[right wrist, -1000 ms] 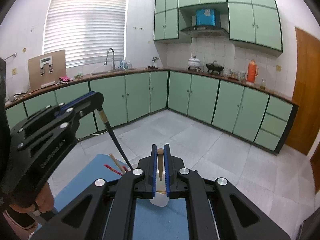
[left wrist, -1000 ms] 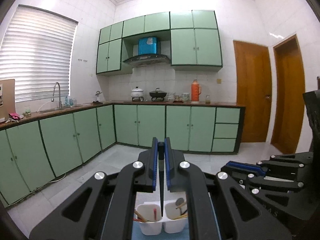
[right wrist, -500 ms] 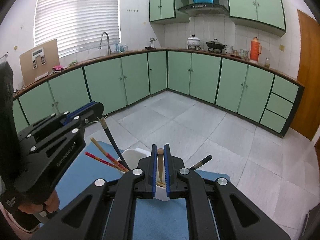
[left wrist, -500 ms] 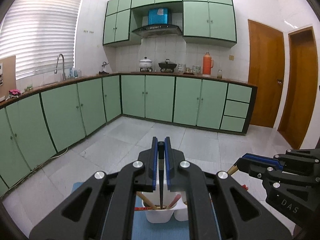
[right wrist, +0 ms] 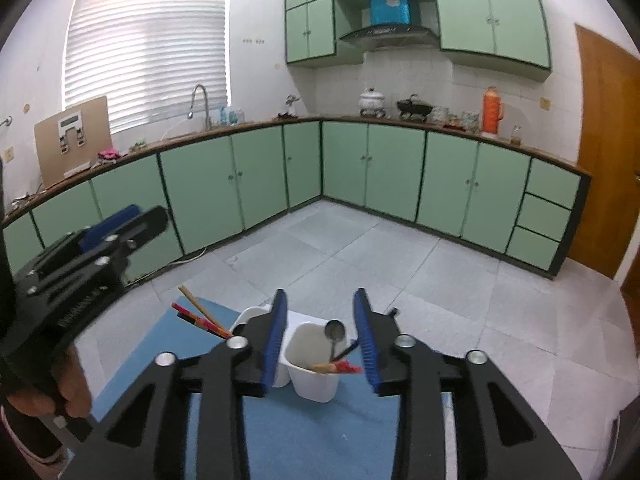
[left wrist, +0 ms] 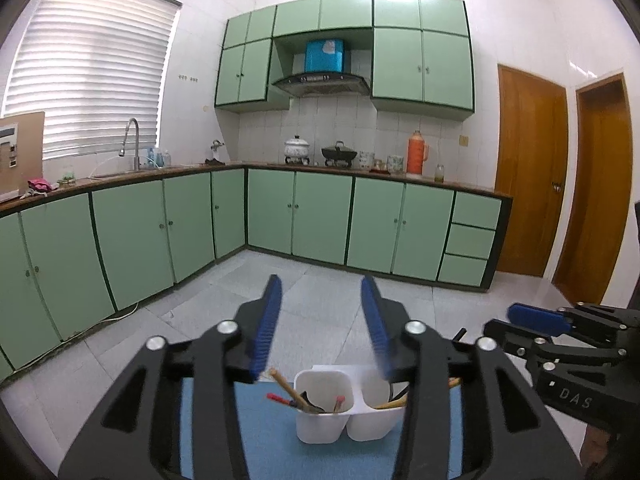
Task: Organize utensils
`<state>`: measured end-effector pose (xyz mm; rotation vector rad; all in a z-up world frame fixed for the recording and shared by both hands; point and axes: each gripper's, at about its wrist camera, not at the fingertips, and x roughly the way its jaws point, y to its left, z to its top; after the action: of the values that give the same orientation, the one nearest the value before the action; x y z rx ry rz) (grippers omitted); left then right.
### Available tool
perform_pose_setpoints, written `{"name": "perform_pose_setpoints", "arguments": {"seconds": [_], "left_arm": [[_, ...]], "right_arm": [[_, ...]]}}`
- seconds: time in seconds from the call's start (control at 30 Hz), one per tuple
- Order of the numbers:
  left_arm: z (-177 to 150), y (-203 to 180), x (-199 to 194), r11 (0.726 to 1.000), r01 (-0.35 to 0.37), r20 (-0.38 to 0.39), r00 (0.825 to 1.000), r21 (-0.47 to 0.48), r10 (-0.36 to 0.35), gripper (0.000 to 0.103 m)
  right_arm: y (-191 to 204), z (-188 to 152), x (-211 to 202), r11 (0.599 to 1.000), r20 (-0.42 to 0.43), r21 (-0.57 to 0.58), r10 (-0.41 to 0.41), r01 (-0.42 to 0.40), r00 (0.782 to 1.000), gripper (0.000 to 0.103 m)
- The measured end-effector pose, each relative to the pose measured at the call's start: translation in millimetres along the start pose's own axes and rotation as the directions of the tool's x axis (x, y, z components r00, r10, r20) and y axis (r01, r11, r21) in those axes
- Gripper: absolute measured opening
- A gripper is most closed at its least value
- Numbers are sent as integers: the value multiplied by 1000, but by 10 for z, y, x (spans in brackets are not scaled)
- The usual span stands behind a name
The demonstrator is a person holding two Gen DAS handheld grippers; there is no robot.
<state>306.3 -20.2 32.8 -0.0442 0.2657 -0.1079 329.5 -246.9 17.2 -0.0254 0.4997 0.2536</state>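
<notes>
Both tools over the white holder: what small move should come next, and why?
Probably lift both clear. The left tool and right tool are opening with nothing between their pads, and the utensils already stand in the white holder.

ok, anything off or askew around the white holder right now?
Nothing spilled or damaged. The white holder stands upright on the blue mat; chopsticks lean out of its left compartment, the spoon sits in the right. Both grippers' jaws are opening, empty.
</notes>
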Motion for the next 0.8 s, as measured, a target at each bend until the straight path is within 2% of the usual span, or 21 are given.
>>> {"name": "perform_pose_setpoints", "arguments": {"seconds": [0.27, 0.53, 0.8], "left_arm": [[-155, 34, -439, 999, -36, 5, 999, 6, 36, 71], [-487, 40, -783, 999, -44, -87, 995, 23, 46, 88], [-765, 9, -1047, 998, -34, -163, 986, 51, 42, 93]], "right_arm": [[-115, -261, -413, 997, 37, 43, -63, 62, 997, 55], [-83, -701, -694, 992, 21, 121, -40, 37, 999, 63], [71, -991, -877, 991, -12, 132, -27, 28, 1000, 81]]}}
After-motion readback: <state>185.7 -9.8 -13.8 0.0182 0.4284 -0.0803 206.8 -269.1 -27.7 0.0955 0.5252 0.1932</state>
